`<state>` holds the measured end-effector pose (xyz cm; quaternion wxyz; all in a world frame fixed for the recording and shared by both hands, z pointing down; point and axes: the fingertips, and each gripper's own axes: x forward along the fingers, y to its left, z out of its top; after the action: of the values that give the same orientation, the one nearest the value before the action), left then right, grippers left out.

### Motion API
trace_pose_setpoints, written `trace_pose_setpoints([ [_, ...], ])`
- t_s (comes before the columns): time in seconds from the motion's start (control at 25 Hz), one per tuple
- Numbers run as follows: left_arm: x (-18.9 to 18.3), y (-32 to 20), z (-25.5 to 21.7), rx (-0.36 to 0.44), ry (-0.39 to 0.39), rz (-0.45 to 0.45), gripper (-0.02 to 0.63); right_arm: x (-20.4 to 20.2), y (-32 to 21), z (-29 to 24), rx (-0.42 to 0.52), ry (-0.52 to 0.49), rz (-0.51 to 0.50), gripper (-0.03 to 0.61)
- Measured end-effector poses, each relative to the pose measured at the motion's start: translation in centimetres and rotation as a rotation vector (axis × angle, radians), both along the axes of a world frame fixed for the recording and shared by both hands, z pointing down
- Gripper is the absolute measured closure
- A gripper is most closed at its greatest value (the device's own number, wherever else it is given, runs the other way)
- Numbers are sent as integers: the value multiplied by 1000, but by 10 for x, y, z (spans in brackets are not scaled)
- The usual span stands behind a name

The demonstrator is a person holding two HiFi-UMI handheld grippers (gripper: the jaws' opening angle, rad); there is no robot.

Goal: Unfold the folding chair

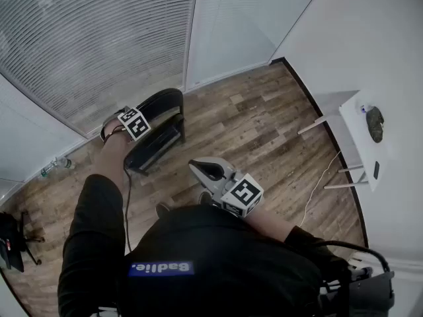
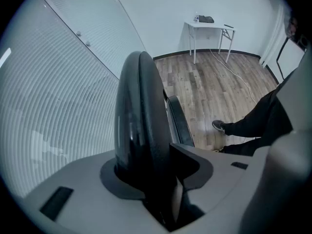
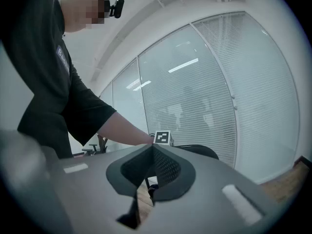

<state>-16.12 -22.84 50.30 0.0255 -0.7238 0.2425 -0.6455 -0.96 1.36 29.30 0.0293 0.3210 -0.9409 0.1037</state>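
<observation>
One folding chair (image 1: 158, 134) is standing on the wood floor (image 1: 264, 124), just beside the glass wall (image 1: 99, 38). Its seat (image 2: 179, 121) is lying flat against the backrest (image 2: 139, 116), so it looks still folded. Left gripper (image 2: 153, 174) is pointing steeply down and clamping the backrest's top edge, jaws part-way apart around it. Right gripper (image 3: 152, 150) is hanging near the person's waist, jaws fully together, holding nothing.

Step in hand, by judgement: steadying the chair by its back. Next move likely calls for the right gripper to reach the seat's edge and press it down while the left is holding firm.
</observation>
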Motion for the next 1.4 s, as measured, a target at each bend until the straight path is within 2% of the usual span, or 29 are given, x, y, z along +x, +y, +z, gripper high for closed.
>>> trace_pose_setpoints([
  [0.84,-1,8,-2,7,-9,0,453,0,5,8,-34,-32,5,575],
  [1.12,-5,13,3,15,-7,0,453,-5,3,37,-78,-34,12,576],
  [1.4,-2,12,7,18,-9,-1,452,-9,-18,80,-162,-36,6,575],
])
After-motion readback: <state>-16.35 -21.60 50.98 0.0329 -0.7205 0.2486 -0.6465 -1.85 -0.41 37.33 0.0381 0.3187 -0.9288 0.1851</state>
